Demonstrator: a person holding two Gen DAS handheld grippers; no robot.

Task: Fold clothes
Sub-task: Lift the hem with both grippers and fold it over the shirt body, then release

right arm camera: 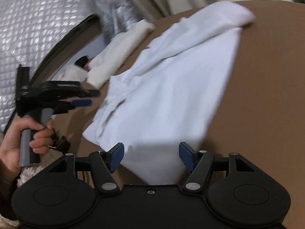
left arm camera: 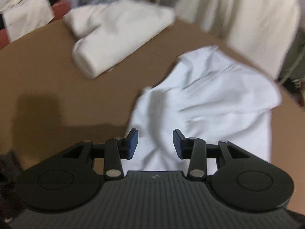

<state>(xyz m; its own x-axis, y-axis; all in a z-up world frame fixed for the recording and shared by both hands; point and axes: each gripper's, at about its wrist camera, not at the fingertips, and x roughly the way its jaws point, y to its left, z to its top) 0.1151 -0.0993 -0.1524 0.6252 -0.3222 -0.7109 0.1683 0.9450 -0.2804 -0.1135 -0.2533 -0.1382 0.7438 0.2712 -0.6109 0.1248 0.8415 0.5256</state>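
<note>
Hovering over the white garment [left arm camera: 205, 103] at lower centre, your left gripper [left arm camera: 155, 144] and right gripper [right arm camera: 151, 155] were both spread — next, pinch its near edge.

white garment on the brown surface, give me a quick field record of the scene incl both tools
surface: brown tabletop
white garment: lying rumpled on the surface, not neatly folded
cream folded garment: on the surface beyond it, apart from the white one
left tool: open, holding nothing, fingers over the white garment's near edge
right tool: open, holding nothing, at the garment's near corner
left hand: gripping the left tool's handle, seen from the right wrist view
image quality: motion blurred
</note>
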